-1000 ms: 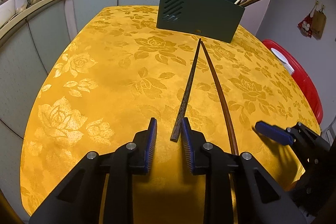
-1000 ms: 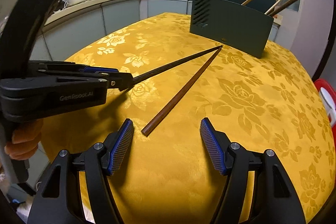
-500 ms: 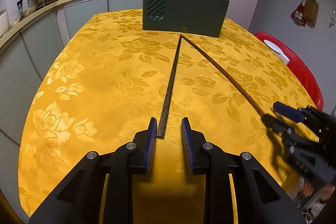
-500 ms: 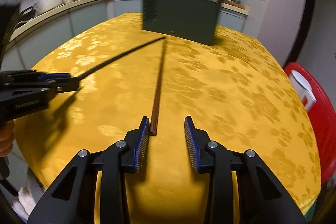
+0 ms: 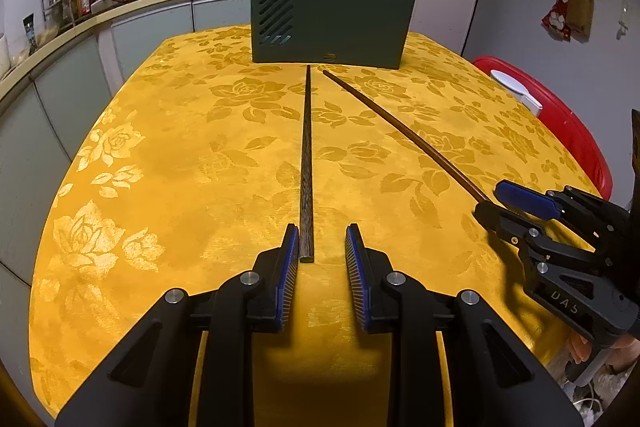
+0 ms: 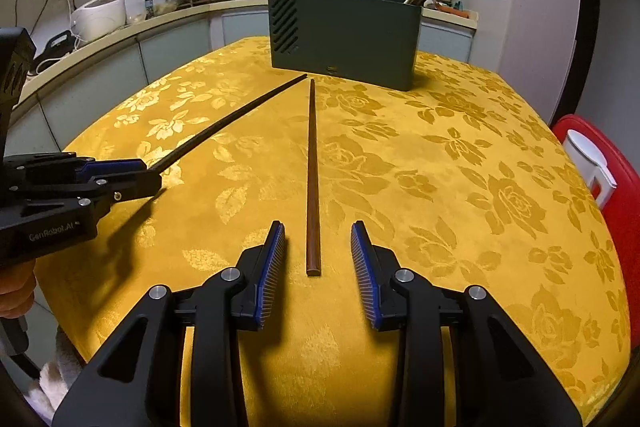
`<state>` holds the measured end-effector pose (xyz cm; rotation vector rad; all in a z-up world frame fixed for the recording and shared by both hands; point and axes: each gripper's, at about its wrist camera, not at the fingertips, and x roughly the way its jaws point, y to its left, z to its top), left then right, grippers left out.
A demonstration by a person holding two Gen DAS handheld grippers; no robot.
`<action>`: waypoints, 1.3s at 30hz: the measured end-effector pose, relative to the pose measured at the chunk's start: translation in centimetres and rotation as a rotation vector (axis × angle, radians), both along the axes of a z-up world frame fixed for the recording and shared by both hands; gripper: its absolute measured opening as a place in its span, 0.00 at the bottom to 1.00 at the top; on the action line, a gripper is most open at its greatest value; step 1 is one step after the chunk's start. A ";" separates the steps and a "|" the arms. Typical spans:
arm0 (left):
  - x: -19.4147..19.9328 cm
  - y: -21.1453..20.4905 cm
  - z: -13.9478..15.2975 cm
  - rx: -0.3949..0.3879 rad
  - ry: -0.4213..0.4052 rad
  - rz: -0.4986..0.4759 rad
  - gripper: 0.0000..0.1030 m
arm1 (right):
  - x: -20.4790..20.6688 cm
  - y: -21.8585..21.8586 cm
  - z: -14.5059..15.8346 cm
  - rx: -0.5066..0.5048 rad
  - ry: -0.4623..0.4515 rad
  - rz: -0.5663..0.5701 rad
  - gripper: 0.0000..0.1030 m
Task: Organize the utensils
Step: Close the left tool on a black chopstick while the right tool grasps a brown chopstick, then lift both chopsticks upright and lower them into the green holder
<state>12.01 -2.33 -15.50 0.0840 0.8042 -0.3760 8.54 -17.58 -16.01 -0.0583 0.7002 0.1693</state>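
Note:
Two long chopsticks lie on the yellow floral tablecloth, tips toward a dark green utensil holder. The dark speckled chopstick ends between the fingers of my open left gripper, close to the left pad. The reddish-brown chopstick ends between the fingers of my open right gripper. Neither is gripped. Each gripper shows in the other view, the right one and the left one. The holder has several chopsticks standing in it.
A red stool or bin with a white object on it stands off the table's right edge. A kitchen counter with a rice cooker and bottles curves behind and to the left. The table edge is just below both grippers.
Both grippers have lined up with their chopsticks, whose near ends now lie between the open fingers. The right gripper's fingers have opened a little wider than half a second ago.

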 end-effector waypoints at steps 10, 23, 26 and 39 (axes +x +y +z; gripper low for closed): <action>-0.1 -0.2 -0.1 0.007 -0.017 0.006 0.08 | 0.1 0.4 0.0 0.029 -0.003 0.036 0.08; -1.8 0.5 3.9 0.023 -0.122 0.032 0.07 | -1.9 -2.2 4.5 0.087 -0.043 -0.013 0.07; -2.6 0.7 6.1 0.018 -0.175 0.031 0.07 | -2.7 -3.4 6.7 0.101 -0.095 -0.032 0.07; -3.4 -0.2 18.1 -0.006 -0.391 -0.017 0.07 | -4.2 -7.4 17.0 0.192 -0.307 -0.035 0.07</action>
